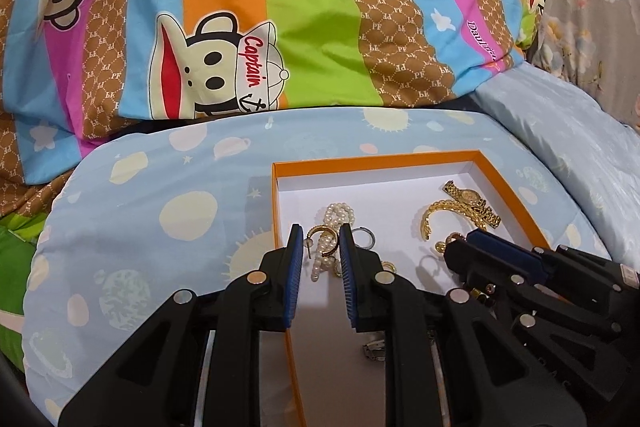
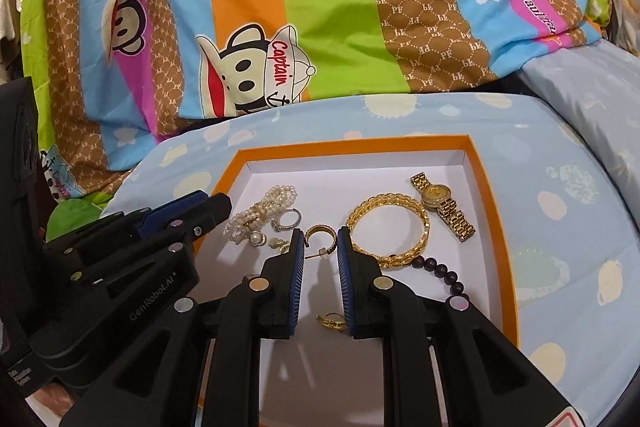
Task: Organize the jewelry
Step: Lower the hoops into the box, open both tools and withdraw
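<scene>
We note a striped cartoon-monkey quilt (image 2: 320,11) filling the far half of both views. Near it lies a pale blue cushion (image 1: 160,195) printed with planets, and on that cushion sits an orange-rimmed tray (image 2: 490,211) with a white floor, which holds all the jewelry.

Left gripper (image 1: 319,239): we see its fingers spread, with nothing between the pads. It hovers over the tray's left wall; the pearl strand (image 1: 336,217) and a gold hoop earring (image 1: 320,233) lie on the tray floor beyond and between the tips. We cannot tell whether the tips touch them.

Right gripper (image 2: 319,241): fingers likewise spread, gripping nothing. It hangs over the tray's near middle, with the gold hoop earring (image 2: 318,233) just beyond its tips and a small gold clip earring (image 2: 330,321) on the floor between the fingers, nearer the camera.

Tray contents, largest first: gold bangle (image 2: 388,231) right of centre; gold watch (image 2: 442,205) at far right, its band touching or overlapping the bangle; pearl strand (image 2: 260,211) at far left; dark bead bracelet (image 2: 444,275) near right, partly hidden by the right gripper; silver ring (image 2: 290,219) just beside the pearls.
</scene>
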Available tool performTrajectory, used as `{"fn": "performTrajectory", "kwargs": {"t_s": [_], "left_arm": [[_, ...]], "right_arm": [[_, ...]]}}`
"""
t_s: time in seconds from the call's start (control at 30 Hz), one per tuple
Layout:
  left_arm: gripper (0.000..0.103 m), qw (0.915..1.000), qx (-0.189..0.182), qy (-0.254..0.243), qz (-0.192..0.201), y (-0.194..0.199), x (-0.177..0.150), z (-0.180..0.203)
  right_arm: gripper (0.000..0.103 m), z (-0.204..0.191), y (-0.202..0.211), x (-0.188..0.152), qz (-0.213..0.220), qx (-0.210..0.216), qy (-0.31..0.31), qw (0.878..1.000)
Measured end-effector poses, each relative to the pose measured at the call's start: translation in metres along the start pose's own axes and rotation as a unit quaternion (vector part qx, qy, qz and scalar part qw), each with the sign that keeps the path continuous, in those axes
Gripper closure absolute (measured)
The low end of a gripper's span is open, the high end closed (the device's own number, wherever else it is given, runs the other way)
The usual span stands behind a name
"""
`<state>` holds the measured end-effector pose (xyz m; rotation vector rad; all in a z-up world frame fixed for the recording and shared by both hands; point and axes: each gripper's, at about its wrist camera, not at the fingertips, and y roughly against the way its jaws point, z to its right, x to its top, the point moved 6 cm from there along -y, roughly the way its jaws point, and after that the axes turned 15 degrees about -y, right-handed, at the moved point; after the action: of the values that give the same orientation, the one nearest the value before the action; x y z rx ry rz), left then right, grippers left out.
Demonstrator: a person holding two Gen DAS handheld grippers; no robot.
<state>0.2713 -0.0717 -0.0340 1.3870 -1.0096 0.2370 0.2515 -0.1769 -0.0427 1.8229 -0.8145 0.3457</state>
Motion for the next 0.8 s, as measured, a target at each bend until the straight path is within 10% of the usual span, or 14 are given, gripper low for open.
{"fn": "performTrajectory", "kwargs": {"t_s": [0.2, 0.43, 0.8], "left_arm": [[0.085, 1.0, 0.0, -0.001, -0.003, -0.0032, -0.0008, 0.0015], [0.058, 0.9999, 0.014, 0.008, 0.002, -0.0021, -0.0002, -0.0043], [0.058, 0.9998, 0.015, 0.009, 0.003, -0.0011, 0.0, -0.006]], "right_arm": [[0.087, 0.0001, -0.0028, -0.0009, 0.002, -0.003, 0.007, 1.0], [0.072, 0.0024, 0.0043, 0.0029, 0.025, -0.008, 0.007, 1.0], [0.069, 0.0032, 0.0056, 0.0031, 0.026, -0.007, 0.007, 1.0]]}}
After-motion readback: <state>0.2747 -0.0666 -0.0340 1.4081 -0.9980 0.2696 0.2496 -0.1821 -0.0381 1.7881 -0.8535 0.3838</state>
